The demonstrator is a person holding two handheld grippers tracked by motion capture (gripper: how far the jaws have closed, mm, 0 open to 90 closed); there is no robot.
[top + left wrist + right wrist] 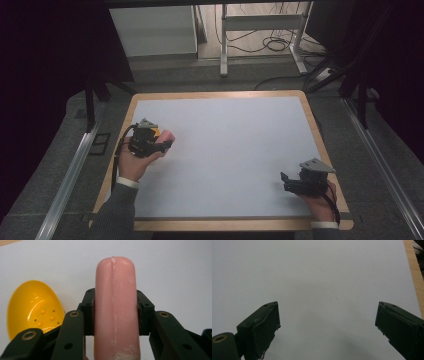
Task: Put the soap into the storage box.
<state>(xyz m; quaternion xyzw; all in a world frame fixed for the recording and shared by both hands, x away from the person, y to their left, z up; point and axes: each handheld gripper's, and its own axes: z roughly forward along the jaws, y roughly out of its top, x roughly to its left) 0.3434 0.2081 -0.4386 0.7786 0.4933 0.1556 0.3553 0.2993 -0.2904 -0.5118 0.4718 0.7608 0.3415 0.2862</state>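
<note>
My left hand-held gripper (115, 312) clamps a smooth pink sausage-shaped toy (115, 302) at the counter's (225, 150) left side, its lower end cut off. A glossy yellow plastic egg-shaped piece (32, 307) lies beside it, half hidden. My right hand-held gripper (327, 325) gapes empty.

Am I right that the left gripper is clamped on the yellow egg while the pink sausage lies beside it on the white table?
Not quite: it is the other way round. In the left gripper view the left gripper is clamped on the pink sausage, and the yellow egg lies beside it on the white table.
</note>
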